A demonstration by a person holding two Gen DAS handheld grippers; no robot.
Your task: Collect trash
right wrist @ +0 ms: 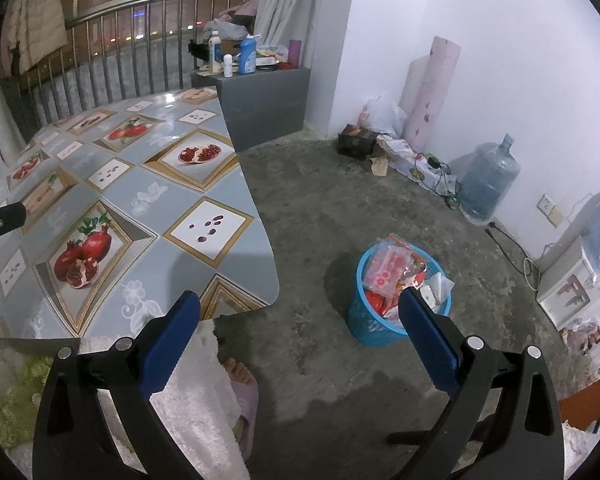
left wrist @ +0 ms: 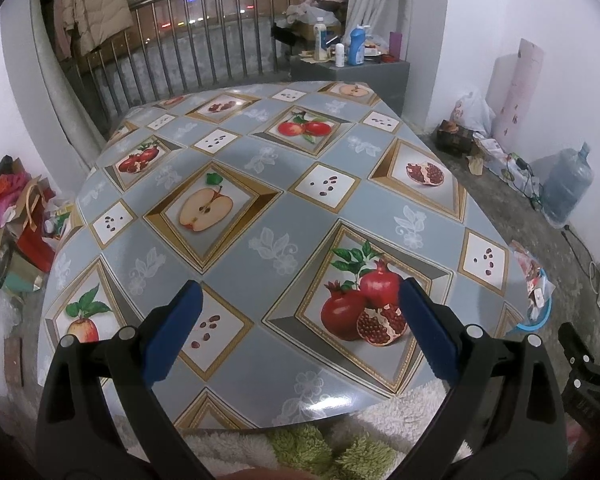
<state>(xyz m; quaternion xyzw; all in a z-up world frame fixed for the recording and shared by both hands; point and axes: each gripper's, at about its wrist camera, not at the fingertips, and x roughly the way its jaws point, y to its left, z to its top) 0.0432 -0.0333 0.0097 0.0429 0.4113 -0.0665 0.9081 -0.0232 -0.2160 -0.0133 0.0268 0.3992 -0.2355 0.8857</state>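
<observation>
A blue plastic trash basket (right wrist: 370, 326) stands on the concrete floor right of the table, stuffed with red and clear wrappers (right wrist: 396, 270). My right gripper (right wrist: 300, 304) hangs open above the floor between the table's corner and the basket, nothing between its blue pads. My left gripper (left wrist: 300, 292) is open over the near part of the fruit-print tablecloth (left wrist: 260, 200), holding nothing. In the left wrist view the basket (left wrist: 536, 316) peeks out past the table's right edge. No loose trash shows on the tabletop.
A grey cabinet (right wrist: 268, 104) with bottles stands behind the table by a metal railing (left wrist: 204, 52). Bags, a pink roll and a water jug (right wrist: 488, 180) line the right wall, with cables on the floor. Bags (left wrist: 16, 216) pile up left of the table. A slippered foot (right wrist: 244, 384) shows below.
</observation>
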